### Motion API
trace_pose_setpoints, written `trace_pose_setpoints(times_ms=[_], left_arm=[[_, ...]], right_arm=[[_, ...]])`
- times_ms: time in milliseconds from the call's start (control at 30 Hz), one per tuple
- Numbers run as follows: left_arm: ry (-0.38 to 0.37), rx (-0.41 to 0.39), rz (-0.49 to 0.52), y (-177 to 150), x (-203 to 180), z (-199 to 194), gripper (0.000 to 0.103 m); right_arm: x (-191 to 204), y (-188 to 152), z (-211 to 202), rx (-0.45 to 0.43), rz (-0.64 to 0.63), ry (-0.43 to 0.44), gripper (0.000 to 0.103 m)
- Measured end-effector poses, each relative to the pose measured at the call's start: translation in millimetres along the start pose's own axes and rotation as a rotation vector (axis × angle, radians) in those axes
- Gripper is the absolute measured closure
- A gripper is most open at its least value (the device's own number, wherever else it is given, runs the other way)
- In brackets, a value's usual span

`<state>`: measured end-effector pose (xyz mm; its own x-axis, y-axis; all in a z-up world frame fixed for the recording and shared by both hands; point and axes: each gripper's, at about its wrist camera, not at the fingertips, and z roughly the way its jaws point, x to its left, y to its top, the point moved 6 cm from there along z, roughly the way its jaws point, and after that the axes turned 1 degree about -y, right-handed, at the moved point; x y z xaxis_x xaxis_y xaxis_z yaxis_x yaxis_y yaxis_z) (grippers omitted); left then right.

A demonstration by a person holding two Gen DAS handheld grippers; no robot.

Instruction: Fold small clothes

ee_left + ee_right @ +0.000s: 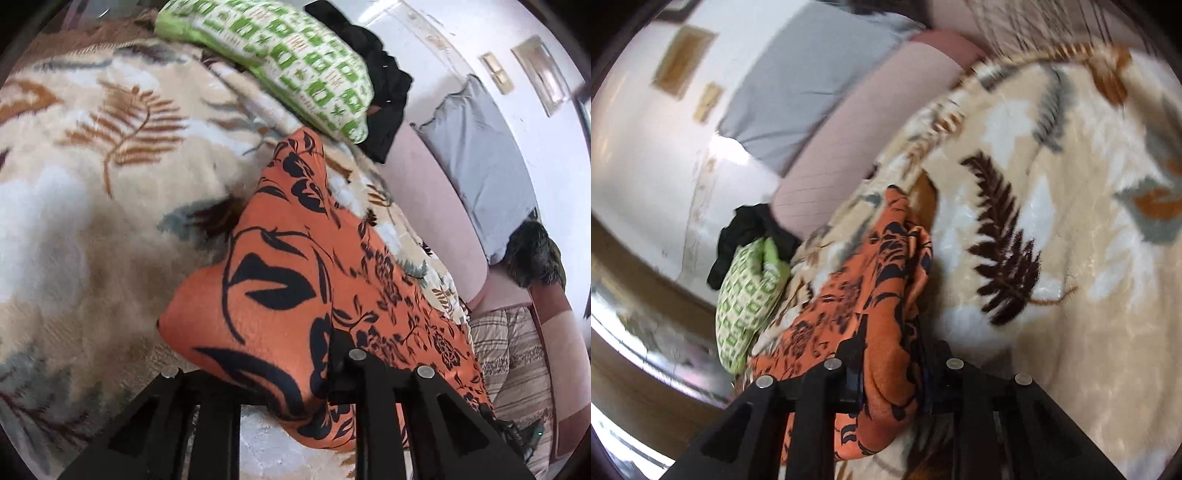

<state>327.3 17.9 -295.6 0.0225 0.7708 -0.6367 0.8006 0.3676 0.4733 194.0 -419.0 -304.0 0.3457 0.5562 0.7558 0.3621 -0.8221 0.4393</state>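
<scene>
I've got both the left gripper (332,369) and right gripper (890,373) clamped on the orange cloth (295,280) with black floral print, bunched over the blanket (92,184).

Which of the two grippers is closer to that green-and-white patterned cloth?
Hard to call; possibly the right. Both the left gripper and right gripper are clamped on the orange garment, and the green-and-white cloth lies apart from both.

Home bedroom: bed w/ leaf-print fleece blanket (110,155), grey pillow (476,158), clothes pile, framed pics on wall.
</scene>
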Motion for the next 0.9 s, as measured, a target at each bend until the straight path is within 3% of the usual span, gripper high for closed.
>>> trace_pose_setpoints(times_ms=[133,200,267,333,433,500,567,633,667,800,867,900], left_arm=[[-0.058,0.024,0.0,-2.0,-1.9,-11.4,0.082],[-0.038,0.084,-0.016,-7.6,4.6,-2.2,0.078],[0.025,0.132,-0.065,-13.6,17.4,9.5,0.064],[-0.004,0.141,-0.129,-14.6,24.4,12.7,0.061],[-0.008,0.135,-0.111,-14.7,21.5,11.1,0.061],[0.017,0.119,-0.059,-14.8,16.8,7.7,0.064],[0.029,0.098,-0.015,-14.6,12.0,5.0,0.072],[0.032,0.076,0.021,-13.8,6.8,3.6,0.078],[0.041,0.06,0.049,-13.6,2.4,1.7,0.079],[0.079,0.037,0.099,-12.5,-2.7,3.4,0.079],[0.09,0.052,0.075,-12.5,0.5,9.1,0.073],[0.094,0.064,0.046,-12.9,5.4,12.0,0.063]], right_arm=[[-2.7,-11.2,-32.2,0.005,0.034,0.021,0.081],[-16.1,-20.0,-47.1,0.013,0.044,-0.004,0.082],[-39.8,-27.9,-43.2,0.07,0.069,-0.05,0.081],[-65.7,-38.6,-18.5,0.195,0.187,-0.103,0.077],[-81.2,-40.7,-12.7,0.215,0.312,-0.099,0.069],[-79.7,-25.7,-25.3,0.148,0.279,-0.158,0.069],[-76.0,-8.2,-47.3,0.024,0.242,-0.195,0.067],[-68.2,6.3,-68.0,-0.109,0.191,-0.218,0.065],[-59.7,10.1,-71.1,-0.13,0.145,-0.204,0.065],[-12.2,-5.3,-42.8,0.002,-0.017,-0.059,0.065],[5.4,-24.8,-18.3,0.103,-0.081,-0.027,0.067],[11.8,-35.0,-5.6,0.147,-0.089,-0.008,0.067]])
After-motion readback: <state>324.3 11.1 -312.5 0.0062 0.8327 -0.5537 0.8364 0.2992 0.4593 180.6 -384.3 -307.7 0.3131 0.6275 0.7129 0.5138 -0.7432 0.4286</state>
